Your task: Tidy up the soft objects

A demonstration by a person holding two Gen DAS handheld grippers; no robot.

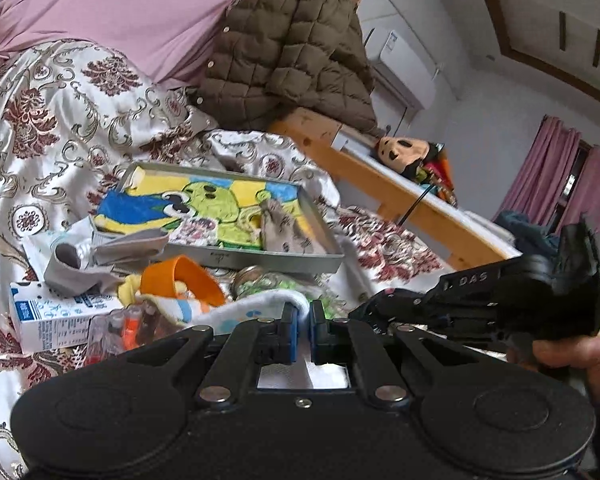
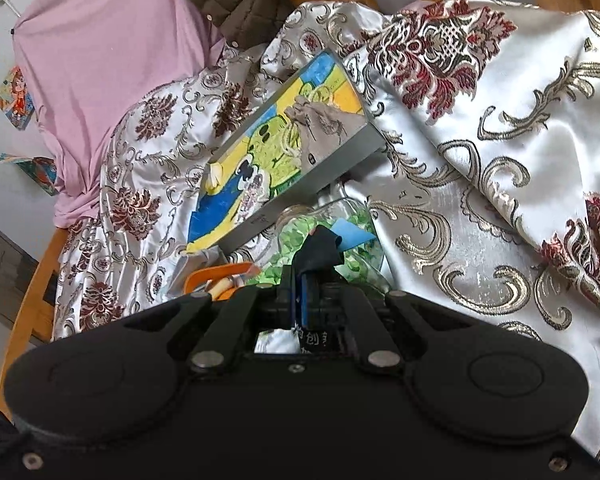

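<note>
My left gripper [image 1: 304, 312] is shut on the edge of a white cloth with blue dots [image 1: 256, 310], low over the bed. My right gripper [image 2: 306, 284] is shut on a black fabric piece [image 2: 318, 254]; in the left wrist view the right gripper [image 1: 572, 276] shows at the right with the black fabric [image 1: 580, 252] sticking up. A grey metal tray [image 1: 260, 258] lies on the bed, lined with a yellow, blue and green cartoon towel [image 1: 204, 204], with a grey-beige drawstring pouch [image 1: 280, 228] inside. The tray [image 2: 332, 168] shows tilted in the right wrist view.
In front of the tray lie a grey strap [image 1: 80, 264], an orange band [image 1: 188, 276], a white and blue carton [image 1: 56, 316], small bottles [image 1: 116, 328] and a glass jar of green pieces [image 2: 332, 232]. A brown quilted jacket [image 1: 288, 52] and pink cloth [image 1: 140, 4] lie behind. A wooden bed frame [image 1: 400, 196] runs right.
</note>
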